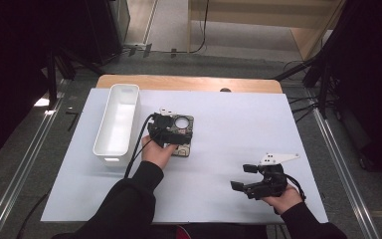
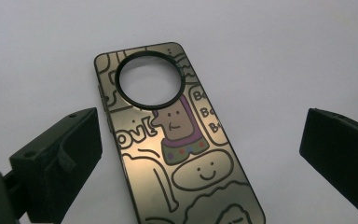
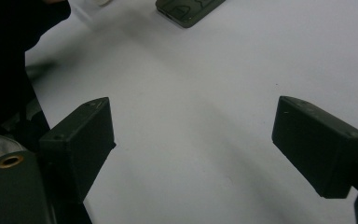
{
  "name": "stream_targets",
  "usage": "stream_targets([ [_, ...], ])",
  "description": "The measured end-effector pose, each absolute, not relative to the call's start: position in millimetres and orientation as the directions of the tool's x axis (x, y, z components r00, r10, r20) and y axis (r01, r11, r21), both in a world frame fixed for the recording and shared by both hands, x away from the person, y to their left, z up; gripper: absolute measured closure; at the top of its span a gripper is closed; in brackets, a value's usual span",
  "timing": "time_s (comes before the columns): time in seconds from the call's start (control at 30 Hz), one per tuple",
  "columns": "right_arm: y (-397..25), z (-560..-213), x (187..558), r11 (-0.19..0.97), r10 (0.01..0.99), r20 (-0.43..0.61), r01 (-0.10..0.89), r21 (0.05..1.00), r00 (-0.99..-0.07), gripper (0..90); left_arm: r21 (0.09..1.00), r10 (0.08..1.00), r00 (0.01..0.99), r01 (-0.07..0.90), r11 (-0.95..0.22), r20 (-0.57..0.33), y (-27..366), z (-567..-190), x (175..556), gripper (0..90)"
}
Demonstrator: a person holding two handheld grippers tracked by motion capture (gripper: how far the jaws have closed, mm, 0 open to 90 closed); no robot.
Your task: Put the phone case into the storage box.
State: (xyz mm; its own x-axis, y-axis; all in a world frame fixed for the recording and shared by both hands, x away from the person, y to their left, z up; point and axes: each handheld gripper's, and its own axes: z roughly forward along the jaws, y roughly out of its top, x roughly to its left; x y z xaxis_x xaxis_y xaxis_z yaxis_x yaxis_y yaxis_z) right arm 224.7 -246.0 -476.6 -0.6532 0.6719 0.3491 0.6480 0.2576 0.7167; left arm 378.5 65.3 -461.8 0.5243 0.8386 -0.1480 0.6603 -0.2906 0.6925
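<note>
The phone case (image 2: 177, 154) lies flat on the white sheet covering the bench (image 1: 238, 129), just right of the white plastic bin (image 1: 118, 122) and directly under the left claw (image 1: 171, 135). In the left gripper view it sits between the two jaws, nearer the left one, with neither jaw touching it.

Handling, as judged from appearance:
- Weight: light; a thin shell with a large round camera cutout (image 2: 149, 79) near its far end.
- Stiffness: probably semi-rigid; likely to flex if squeezed hard across the width.
- Surface: glossy, reflective back printed with cartoon figures; expect it to slip against the jaw pads.
- Profile: very low against the sheet, so little edge is offered to the jaws.

Recommended hold: across the two long side edges, near mid-length and below the cutout, where the shell is widest and best supported. Avoid the ring around the cutout, the weakest section. Tipping one edge up first may be needed.

Claw state:
- Left claw: released, jaws spread wide, straddling the case.
- Right claw (image 1: 258, 181): released, jaws wide apart, grasping nothing, held over bare sheet at the near right of the bench, well apart from the case.

Count:
- Phone cases: one
- Bins: one, appearing empty
- Claws: two
</note>
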Motion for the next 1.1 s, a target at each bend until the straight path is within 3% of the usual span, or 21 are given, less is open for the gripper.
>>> stream_targets([
  [1.1,-248.0,-476.0,224.4,0.253,0.669,0.353,0.648,0.719,-0.654,12.0,0.686,0.879,0.457,0.685,-0.247,-0.139,45.4,-464.6,394.1,0.0],
])
